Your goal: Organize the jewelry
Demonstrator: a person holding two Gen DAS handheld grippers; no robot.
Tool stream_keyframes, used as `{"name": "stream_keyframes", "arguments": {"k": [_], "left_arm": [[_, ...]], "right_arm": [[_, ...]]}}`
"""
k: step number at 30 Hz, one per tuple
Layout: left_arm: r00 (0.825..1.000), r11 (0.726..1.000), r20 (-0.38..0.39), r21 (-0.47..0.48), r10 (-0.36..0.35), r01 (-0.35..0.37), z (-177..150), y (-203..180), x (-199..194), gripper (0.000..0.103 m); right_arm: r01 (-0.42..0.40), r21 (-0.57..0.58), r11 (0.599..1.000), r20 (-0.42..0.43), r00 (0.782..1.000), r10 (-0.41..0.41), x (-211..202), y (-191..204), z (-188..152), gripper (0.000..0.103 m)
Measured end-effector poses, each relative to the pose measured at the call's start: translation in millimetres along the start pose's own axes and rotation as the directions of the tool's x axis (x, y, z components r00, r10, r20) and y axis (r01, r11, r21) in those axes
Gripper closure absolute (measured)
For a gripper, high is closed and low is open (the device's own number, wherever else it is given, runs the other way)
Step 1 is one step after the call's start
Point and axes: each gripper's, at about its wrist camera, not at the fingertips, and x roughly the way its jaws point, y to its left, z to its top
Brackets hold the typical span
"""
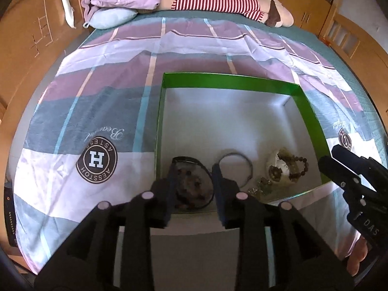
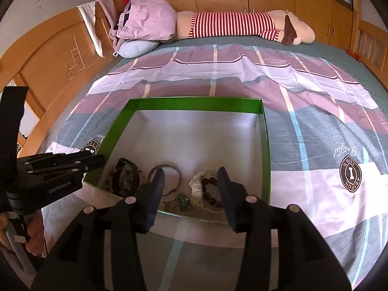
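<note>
I take the green box as my landmark; it lies on the striped bedsheet and all the jewelry sits along its near wall, on the white floor inside. Several things I cannot read well: the near wall of the box is partly covered by my own fingers in both views, and the small pieces are blurred. At the near left corner of the box there is a dark round case with brownish beads inside, but I cannot tell if it has a lid or what exactly it holds. My left gripper stands over it with jaws apart on both sides of the case, and I cannot tell if they touch it. To the right of the case lies a thin metal bangle, flat, partly hidden behind my right finger of this gripper. Further right, a small heap of greenish pieces is hard to make out. At the near right part of the box lie a white piece and a brown bead bracelet, overlapping. My right gripper hovers there, released and holding nothing.
</note>
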Motion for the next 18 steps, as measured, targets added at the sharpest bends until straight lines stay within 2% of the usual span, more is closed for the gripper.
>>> {"name": "stream_keyframes", "arguments": {"k": [2,3,5,6,7,8,12,14,18], "left_arm": [[0.999,0.999,0.022,0.008,0.032,-0.032,-2.7,-2.7,-4.7,0.058],[0.998,0.999,0.032,0.012,0.048,-0.048,-3.7,-3.8,-6.4,0.055],[0.994,0.995,0.063,0.025,0.094,-0.096,-6.8,-6.6,-11.6,0.041],[0.989,0.992,0.084,0.028,0.120,-0.123,-8.7,-8.0,-15.5,0.036],[0.985,0.990,0.105,0.027,0.134,-0.137,-9.3,-8.5,-19.0,0.025],[0.981,0.988,0.132,0.026,0.145,-0.149,-11.1,-9.4,-24.0,0.017],[0.973,0.988,0.183,0.040,0.141,-0.150,-15.3,-14.1,-38.6,0.009],[0.976,0.990,0.179,0.046,0.126,-0.136,-16.1,-15.8,-39.7,0.005],[0.984,0.993,0.146,0.052,0.098,-0.107,-18.9,-16.9,-36.4,0.005]], "right_arm": [[0.006,0.002,1.000,0.001,1.000,-0.006,-0.2,-0.9,-0.6,0.040],[0.012,0.010,1.000,0.007,1.000,-0.012,-1.1,-2.2,-1.2,0.036],[0.018,0.023,1.000,0.020,1.000,-0.018,-3.3,-4.4,-0.7,0.019],[0.029,0.038,0.999,0.034,0.999,-0.030,-5.1,-6.7,-0.4,0.015],[0.039,0.053,0.998,0.044,0.998,-0.042,-6.5,-8.6,-0.5,0.006],[0.045,0.066,0.997,0.046,0.998,-0.049,-6.9,-10.7,-0.5,0.002],[0.023,0.098,0.995,0.018,1.000,-0.025,-1.4,-17.1,-1.5,0.002],[0.026,0.100,0.995,0.005,1.000,-0.026,2.4,-17.9,-2.9,0.002],[0.031,0.084,0.996,-0.007,1.000,-0.030,5.7,-14.9,-4.5,0.002]]}}
